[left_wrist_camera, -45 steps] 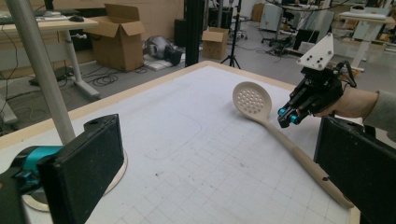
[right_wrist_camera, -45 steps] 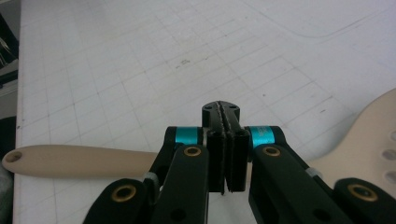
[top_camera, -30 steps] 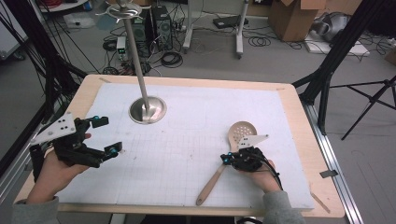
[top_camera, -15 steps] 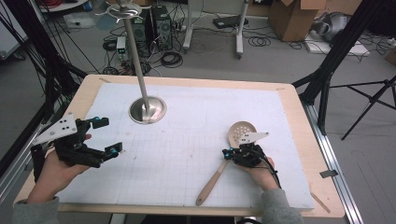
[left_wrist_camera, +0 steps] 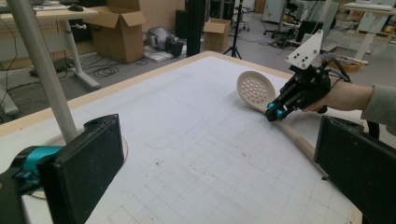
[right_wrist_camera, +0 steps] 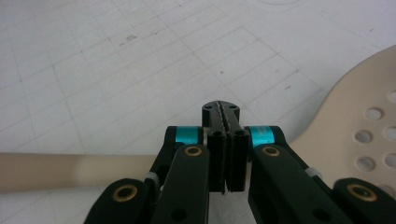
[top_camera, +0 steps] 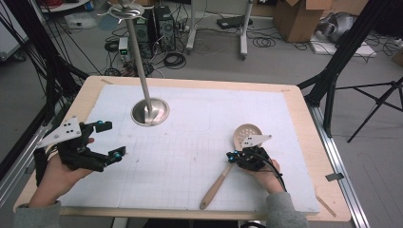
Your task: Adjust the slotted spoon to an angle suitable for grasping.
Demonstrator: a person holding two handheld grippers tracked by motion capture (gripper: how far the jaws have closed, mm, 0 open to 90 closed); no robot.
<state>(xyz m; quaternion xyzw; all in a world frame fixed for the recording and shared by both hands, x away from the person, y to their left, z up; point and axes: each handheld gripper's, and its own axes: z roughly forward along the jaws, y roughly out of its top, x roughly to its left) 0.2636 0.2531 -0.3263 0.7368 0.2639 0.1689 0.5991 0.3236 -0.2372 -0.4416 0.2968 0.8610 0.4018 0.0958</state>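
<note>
A pale wooden slotted spoon [top_camera: 246, 133] lies on the white gridded mat [top_camera: 190, 142] at the right, with its handle running toward the front edge. My right gripper [top_camera: 231, 156] hovers right over the handle near the bowl. Its jaws are pressed together with nothing between them, and the spoon [right_wrist_camera: 355, 135] passes beneath them. In the left gripper view the same spoon [left_wrist_camera: 254, 88] and the right gripper [left_wrist_camera: 275, 112] lie far across the mat. My left gripper [top_camera: 112, 139] rests at the left of the mat, jaws wide open and empty [left_wrist_camera: 224, 168].
A metal stand [top_camera: 150, 112] with a round base and a tall pole rises at the back left of the mat, close to my left gripper. The mat lies on a wooden table [top_camera: 304, 118]. Cables, boxes and tripods sit on the floor beyond.
</note>
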